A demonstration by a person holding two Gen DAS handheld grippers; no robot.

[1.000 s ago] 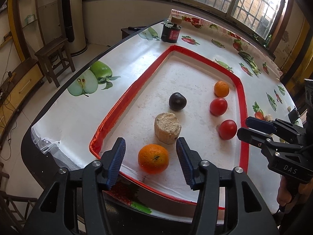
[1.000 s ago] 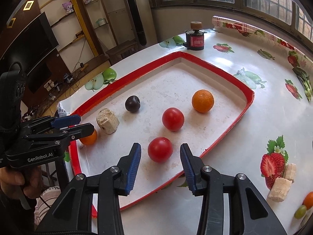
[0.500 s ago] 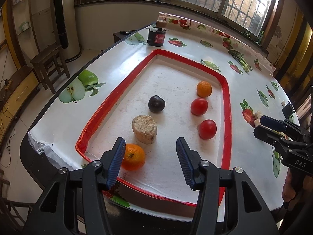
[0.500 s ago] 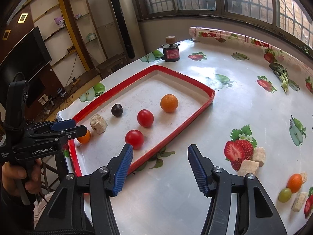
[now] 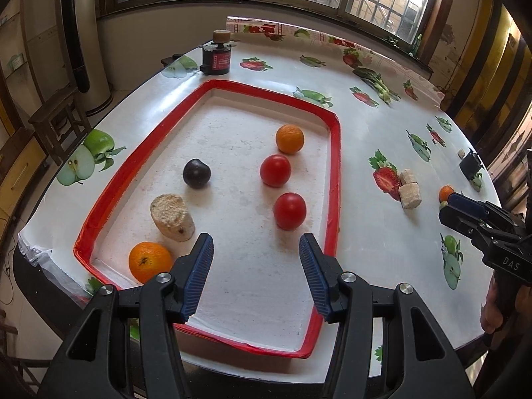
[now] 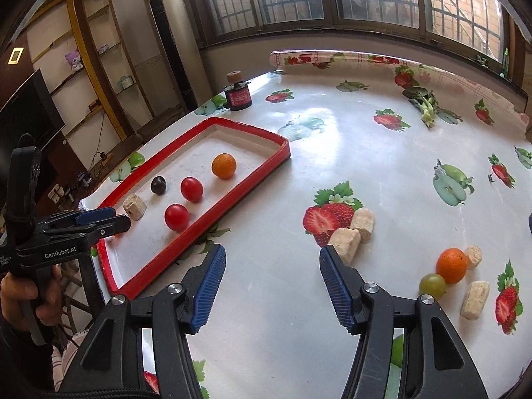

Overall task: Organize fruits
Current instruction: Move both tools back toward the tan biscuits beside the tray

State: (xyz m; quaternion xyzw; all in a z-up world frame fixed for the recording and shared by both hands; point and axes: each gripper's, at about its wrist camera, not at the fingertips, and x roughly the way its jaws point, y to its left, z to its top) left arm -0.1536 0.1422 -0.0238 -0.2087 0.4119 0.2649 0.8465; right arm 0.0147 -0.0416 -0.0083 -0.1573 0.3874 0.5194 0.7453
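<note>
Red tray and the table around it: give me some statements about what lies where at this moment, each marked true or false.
1. Two tomatoes lie in the red tray. True: one sits behind the other.
2. The green grape lies in the tray. False: it lies on the table, touching an orange.
3. The left gripper holds the near orange. False: its fingers are open and empty, with the orange off to their left.
4. A dark plum lies in the tray. True.
5. The right gripper is empty. True: nothing is between its fingers.
6. The tray holds three oranges. False: it holds two, the second at the far end.
</note>
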